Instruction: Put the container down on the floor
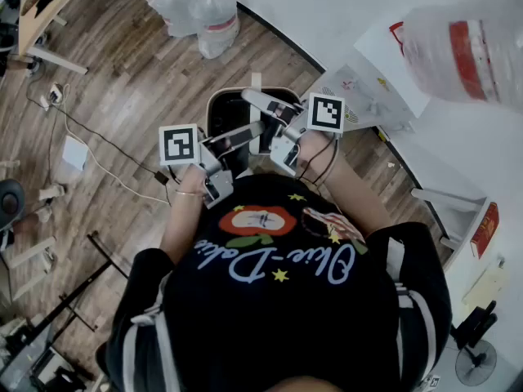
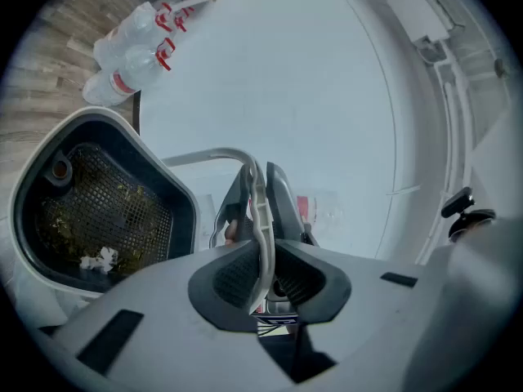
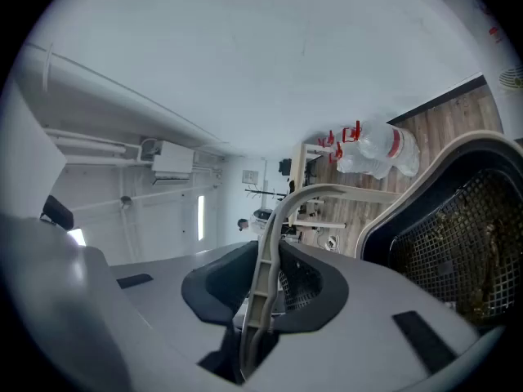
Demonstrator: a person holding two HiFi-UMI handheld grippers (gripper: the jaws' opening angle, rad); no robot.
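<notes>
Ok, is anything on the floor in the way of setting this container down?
Nothing visible does. The left hand-held gripper and the right hand-held gripper are shut on the container's handle; the wooden floor around it looks bare. A cable lies off to the left, water bottles farther ahead. The patch directly beneath is hidden.

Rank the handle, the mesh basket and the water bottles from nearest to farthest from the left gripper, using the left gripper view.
1. The handle: centre, clamped between the jaws of the left gripper.
2. The mesh basket: lower left, inside the container.
3. The water bottles: far upper left.
</notes>
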